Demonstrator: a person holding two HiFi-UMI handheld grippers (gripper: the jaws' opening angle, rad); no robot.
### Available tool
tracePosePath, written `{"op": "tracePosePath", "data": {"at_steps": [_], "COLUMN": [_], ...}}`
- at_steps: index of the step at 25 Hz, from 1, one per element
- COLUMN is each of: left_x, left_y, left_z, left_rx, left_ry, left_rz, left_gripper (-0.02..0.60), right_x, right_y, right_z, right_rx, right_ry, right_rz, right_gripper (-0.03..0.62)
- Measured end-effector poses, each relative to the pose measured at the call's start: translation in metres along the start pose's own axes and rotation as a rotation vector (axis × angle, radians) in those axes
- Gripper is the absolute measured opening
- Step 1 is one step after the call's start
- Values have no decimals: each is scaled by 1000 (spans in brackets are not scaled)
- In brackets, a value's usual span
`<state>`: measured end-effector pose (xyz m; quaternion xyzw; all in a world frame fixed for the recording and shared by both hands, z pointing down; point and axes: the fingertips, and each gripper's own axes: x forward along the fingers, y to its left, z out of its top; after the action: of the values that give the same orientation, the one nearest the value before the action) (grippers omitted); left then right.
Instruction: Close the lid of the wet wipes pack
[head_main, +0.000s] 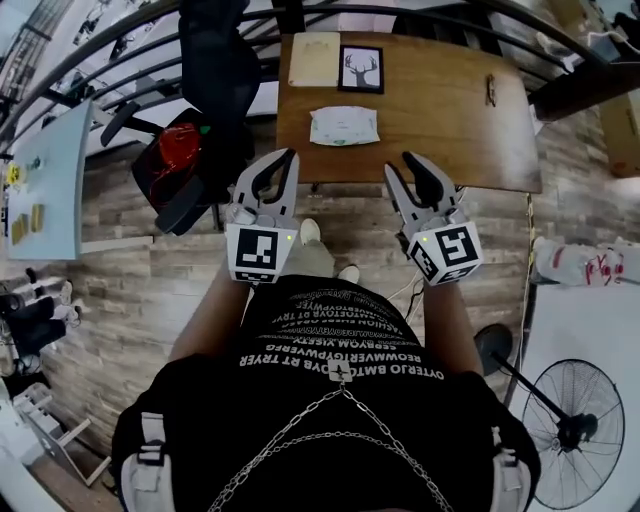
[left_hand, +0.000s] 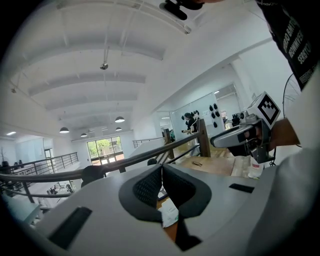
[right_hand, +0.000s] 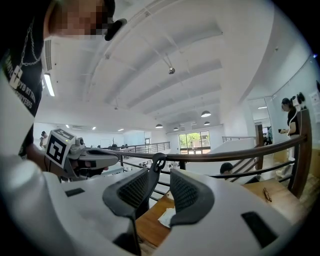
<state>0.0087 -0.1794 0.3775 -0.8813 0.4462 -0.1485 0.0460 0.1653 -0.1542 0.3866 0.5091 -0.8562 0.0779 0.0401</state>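
Note:
The wet wipes pack (head_main: 344, 126) lies flat on the near middle of the brown wooden table (head_main: 440, 120); it is white with green print, and its lid is too small to make out. Both grippers hang in the air short of the table's near edge, apart from the pack. My left gripper (head_main: 283, 160) has its fingertips touching and nothing between them. My right gripper (head_main: 410, 165) stands a little open and empty. In the left gripper view the pack (left_hand: 170, 212) shows below the shut left gripper (left_hand: 161, 167). In the right gripper view the pack (right_hand: 166, 217) lies under the gap of the right gripper (right_hand: 160, 175).
A framed deer picture (head_main: 360, 69) and a tan board (head_main: 315, 58) lie at the table's far side, with a small dark object (head_main: 490, 88) at its right. A black chair with a red item (head_main: 185, 150) stands to the left. A floor fan (head_main: 575, 420) is at lower right.

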Motion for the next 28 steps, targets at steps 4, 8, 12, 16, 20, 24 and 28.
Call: {"op": "tracePosePath", "data": {"at_steps": [4, 8, 12, 16, 20, 24, 28], "left_x": [31, 58, 78, 92, 104, 113, 119], "left_y": [15, 28, 45, 67, 87, 103, 115], "left_z": [10, 15, 16, 14, 11, 11, 9], "left_rx": [-1, 2, 3, -6, -15, -11, -7], "left_ry": [-16, -36, -44, -50, -56, -74, -85], "left_rz": [-25, -50, -64, -71, -82, -102, -114], "left_gripper": [28, 28, 28, 28, 28, 28, 28], "right_x": [20, 41, 63, 86, 106, 123, 134], "right_y": [-19, -35, -44, -46, -48, -47, -46], "right_z": [9, 18, 22, 27, 32, 40, 41], "right_rx": [-2, -14, -19, -25, -31, -33, -30], "right_ry": [4, -1, 3, 9, 15, 2, -8], "right_rz": [-27, -50, -62, -74, -91, -107, -129], "right_gripper": [137, 137, 137, 137, 137, 137, 137]}}
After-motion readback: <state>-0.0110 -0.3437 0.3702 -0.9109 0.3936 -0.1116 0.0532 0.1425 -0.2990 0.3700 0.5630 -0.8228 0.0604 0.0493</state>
